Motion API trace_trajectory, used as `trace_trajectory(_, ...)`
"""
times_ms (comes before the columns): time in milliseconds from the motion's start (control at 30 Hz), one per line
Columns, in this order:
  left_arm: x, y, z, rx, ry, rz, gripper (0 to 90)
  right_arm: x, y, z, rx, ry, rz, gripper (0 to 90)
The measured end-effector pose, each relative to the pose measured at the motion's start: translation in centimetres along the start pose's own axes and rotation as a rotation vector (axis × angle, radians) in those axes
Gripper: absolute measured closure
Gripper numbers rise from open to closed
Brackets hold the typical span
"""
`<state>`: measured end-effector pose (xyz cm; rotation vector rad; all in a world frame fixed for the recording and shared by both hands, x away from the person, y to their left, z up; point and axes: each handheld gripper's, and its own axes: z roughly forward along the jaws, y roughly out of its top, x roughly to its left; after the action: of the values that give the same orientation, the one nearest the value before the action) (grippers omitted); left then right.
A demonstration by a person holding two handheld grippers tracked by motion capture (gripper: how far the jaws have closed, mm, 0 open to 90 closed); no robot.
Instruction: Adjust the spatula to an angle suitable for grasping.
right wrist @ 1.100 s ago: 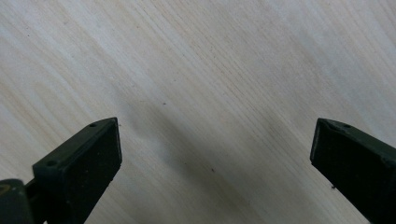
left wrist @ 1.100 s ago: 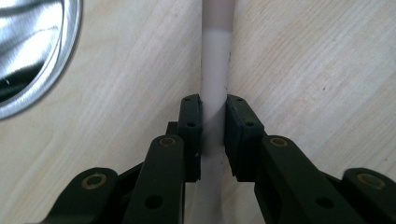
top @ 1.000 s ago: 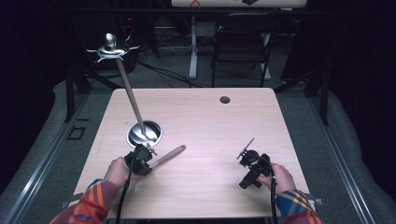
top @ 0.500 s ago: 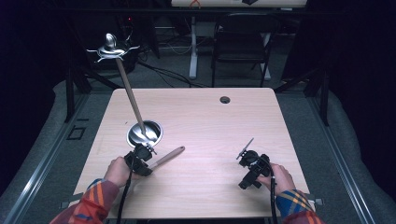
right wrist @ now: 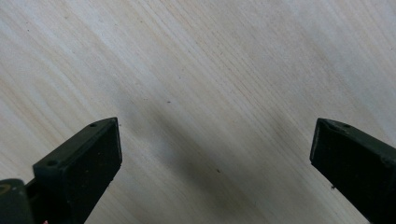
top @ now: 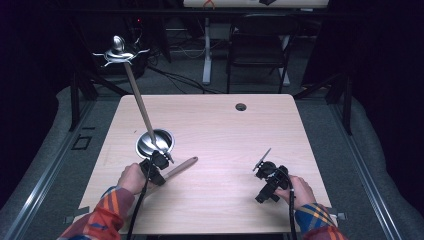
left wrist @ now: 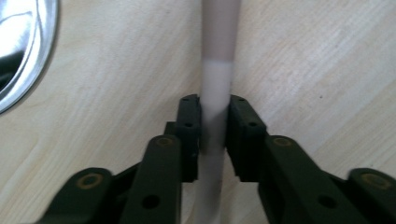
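Now the left hand-held gripper (left wrist: 214, 122), its jaws just reclosed, clamps the long pale wooden-handled utensil (left wrist: 216, 84) lower left, beside the round steel bowl (top: 155, 141); lifting looks possible. Right hand-held gripper (top: 266, 176) rests released.

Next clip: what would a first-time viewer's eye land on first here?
Probably the left gripper, its fingers clamped on a pale wooden handle that lies on the light wood table, right beside a shiny metal bowl at the table's left. Next, the right gripper near the front right edge, its fingers spread wide over bare tabletop with nothing between them.
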<state>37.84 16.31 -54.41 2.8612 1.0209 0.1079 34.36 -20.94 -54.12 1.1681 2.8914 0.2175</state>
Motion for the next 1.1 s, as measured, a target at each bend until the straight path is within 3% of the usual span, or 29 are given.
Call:
trace_trajectory(200, -0.3, -0.1, 0.0, 0.003, 0.024, 0.043, 77.2, 0.0, 0.0, 0.0, 0.009, 0.001, -0.006, 1.8)
trace_trajectory(400, -0.2, -0.6, -0.6, -0.037, 0.022, 0.048, 77.3, -0.1, 0.1, -0.1, 0.022, 0.0, -0.019, 1.8)
trace_trajectory(467, -0.1, -0.8, -0.9, -0.055, 0.025, 0.044, 77.3, 0.1, 0.0, 0.0, 0.0, 0.002, -0.003, 1.8)
trace_trajectory(600, 0.1, -1.4, -1.5, -0.107, 0.028, 0.012, 77.4, 0.1, 0.0, -0.1, 0.004, 0.0, -0.002, 1.8)
trace_trajectory(667, 0.3, -2.0, -2.1, -0.156, 0.041, -0.008, 77.4, 0.1, -0.1, -0.2, 0.007, -0.004, -0.007, 1.8)
trace_trajectory(767, 0.5, -2.5, -2.6, -0.185, 0.052, -0.013, 77.3, 0.0, -0.1, -0.2, 0.004, -0.005, -0.008, 1.8)
trace_trajectory(867, 0.7, -3.5, -3.6, -0.247, 0.082, -0.018, 77.3, 0.1, -0.1, -0.3, 0.004, -0.005, -0.01, 1.8)
trace_trajectory(1100, 1.5, -5.0, -4.7, -0.323, 0.104, -0.071, 77.3, 0.1, -0.1, -0.3, 0.004, -0.006, -0.011, 1.8)
